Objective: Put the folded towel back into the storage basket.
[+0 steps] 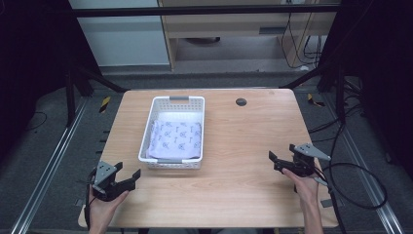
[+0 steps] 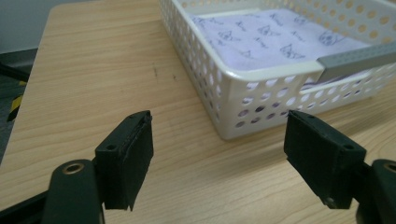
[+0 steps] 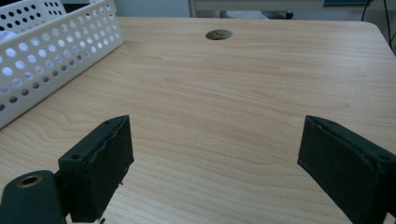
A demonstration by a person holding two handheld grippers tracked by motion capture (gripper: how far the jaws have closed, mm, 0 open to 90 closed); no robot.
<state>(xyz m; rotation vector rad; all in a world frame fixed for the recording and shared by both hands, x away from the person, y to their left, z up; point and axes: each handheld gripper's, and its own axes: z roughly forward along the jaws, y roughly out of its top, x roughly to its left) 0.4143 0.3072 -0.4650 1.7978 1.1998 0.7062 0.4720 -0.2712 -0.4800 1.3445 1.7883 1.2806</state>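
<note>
Your basket (image 1: 173,132) sits on the table (image 1: 243,146) toward its left half, and everything else can be placed from it. A folded cloth (image 1: 175,139) with a small dark print lies flat inside it, covering the bottom and staying below the rim.

Your left gripper (image 1: 127,178) is just off the basket's near left corner, over bare wood. In the left gripper view its jaws stand wide apart with nothing between them, and the basket's near corner and grey handle strip (image 2: 357,63) show just ahead. Your right gripper (image 1: 273,162) is well to the right of the basket, near the table's front right part. Its jaws also stand wide open and empty, with only wood grain in the gap. The round cable hole (image 1: 241,102) lies to the right of the basket's far end.

As a judgement, you are at a point with both hands free: the cloth is folded and in the basket, and neither gripper is touching anything. If the work goes on with the basket, the left gripper is the nearer one and would only need to close on the near rim or reach over it for the cloth. The right would have to cross a good stretch of table first. Come in over the rim from above, so that a jaw doesn't push the light basket along the wood.
</note>
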